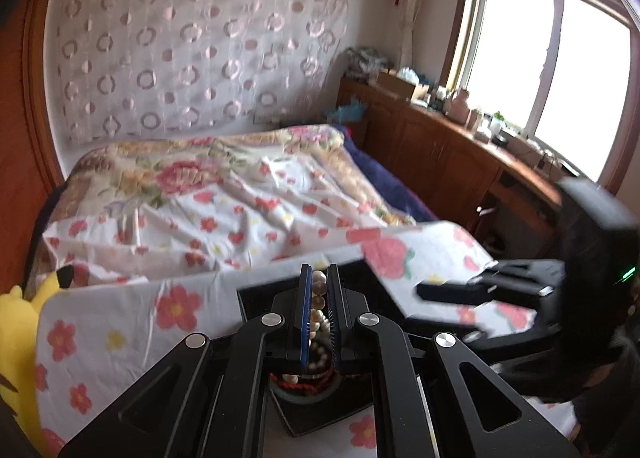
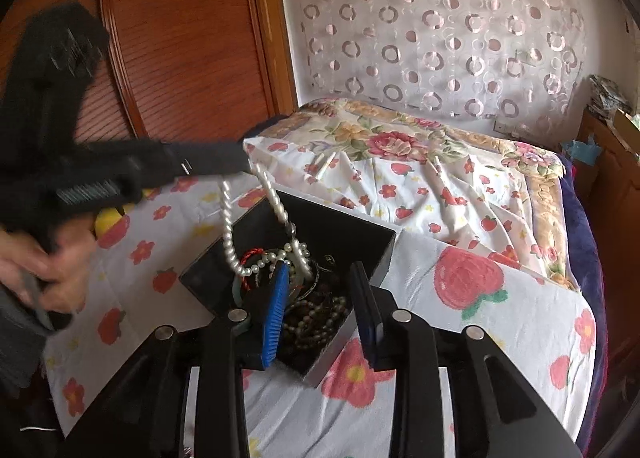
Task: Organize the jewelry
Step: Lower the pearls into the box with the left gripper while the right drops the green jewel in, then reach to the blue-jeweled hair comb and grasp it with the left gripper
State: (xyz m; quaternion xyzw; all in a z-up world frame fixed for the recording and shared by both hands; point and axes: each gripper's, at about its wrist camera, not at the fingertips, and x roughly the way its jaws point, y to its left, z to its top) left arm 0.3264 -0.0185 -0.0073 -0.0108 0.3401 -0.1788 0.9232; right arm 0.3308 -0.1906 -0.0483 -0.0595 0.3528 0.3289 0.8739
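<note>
A black open box (image 2: 344,230) sits on a flower-print cloth and holds a tangle of jewelry: dark bead strings (image 2: 316,318), a red cord and a green bangle. My left gripper (image 1: 319,282) is shut on a white pearl necklace (image 1: 319,300) and holds it above the box. In the right wrist view the left gripper (image 2: 246,156) comes in from the left, and the pearl necklace (image 2: 276,202) hangs from it in two strands down into the box. My right gripper (image 2: 320,282) is open and empty, over the box's near side.
The box stands on a board covered with flower-print cloth (image 2: 500,322) at the foot of a bed (image 1: 224,194). A yellow plush toy (image 1: 16,338) lies at the left. A wooden cabinet (image 1: 448,146) with clutter runs under the window at the right.
</note>
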